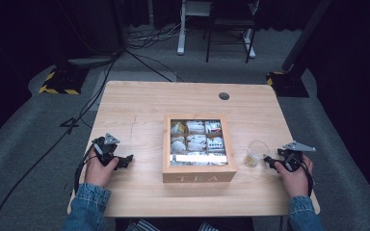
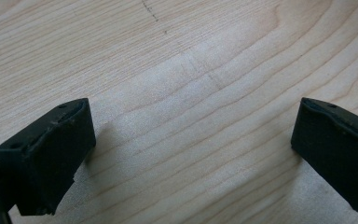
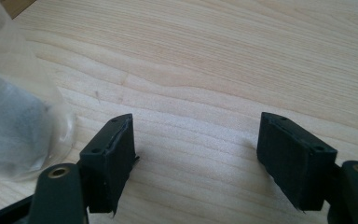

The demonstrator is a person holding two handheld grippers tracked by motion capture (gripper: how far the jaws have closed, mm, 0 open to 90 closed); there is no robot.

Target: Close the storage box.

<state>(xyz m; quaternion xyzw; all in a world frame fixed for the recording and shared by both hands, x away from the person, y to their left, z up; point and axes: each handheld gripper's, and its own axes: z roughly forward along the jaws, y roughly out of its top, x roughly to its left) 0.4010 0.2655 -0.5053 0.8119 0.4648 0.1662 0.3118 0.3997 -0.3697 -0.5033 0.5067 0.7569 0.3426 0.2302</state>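
Observation:
A wooden tea box (image 1: 199, 174) with a clear lid and several compartments of tea bags stands in the middle of the table (image 1: 135, 110). To its right is a clear glass cup (image 1: 255, 154) with something yellowish inside, whose edge (image 3: 14, 116) shows at the left of the right gripper view. My left gripper (image 1: 124, 161) rests low on the table left of the box, open, with bare wood between its jaws (image 2: 191, 154). My right gripper (image 1: 270, 161) sits just right of the cup, open, with nothing between its pads (image 3: 193, 158).
A round cable hole (image 1: 224, 96) lies near the table's far edge. Cables (image 1: 91, 96), stands with yellow-black bases (image 1: 58, 84) and a chair frame (image 1: 229, 29) are on the grey floor beyond the table.

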